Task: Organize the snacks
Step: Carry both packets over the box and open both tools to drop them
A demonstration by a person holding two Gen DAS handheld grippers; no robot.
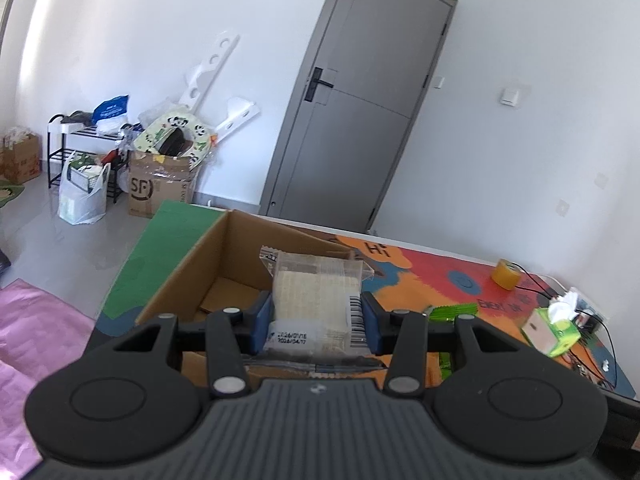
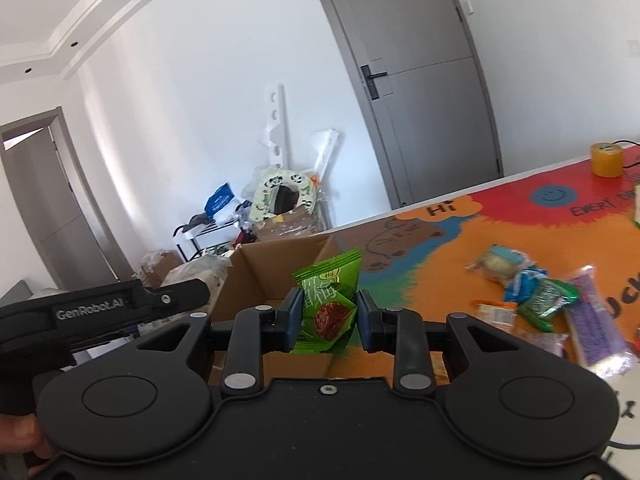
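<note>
My left gripper (image 1: 316, 316) is shut on a clear packet of pale crackers (image 1: 314, 300) and holds it above the open cardboard box (image 1: 188, 276). My right gripper (image 2: 328, 318) is shut on a green plum snack packet (image 2: 326, 304) and holds it over the near right corner of the same box (image 2: 272, 268). The box sits on the colourful table mat (image 2: 440, 264). The left gripper's black body (image 2: 100, 312) shows at the left in the right wrist view. Several loose snack packets (image 2: 536, 300) lie on the mat to the right.
A yellow tape roll (image 1: 506, 274) and a green tissue box (image 1: 554, 330) with cables stand at the table's far right. Green packets (image 1: 454, 312) lie right of the box. Beyond the table are a grey door (image 1: 360, 100), cartons and bags on the floor.
</note>
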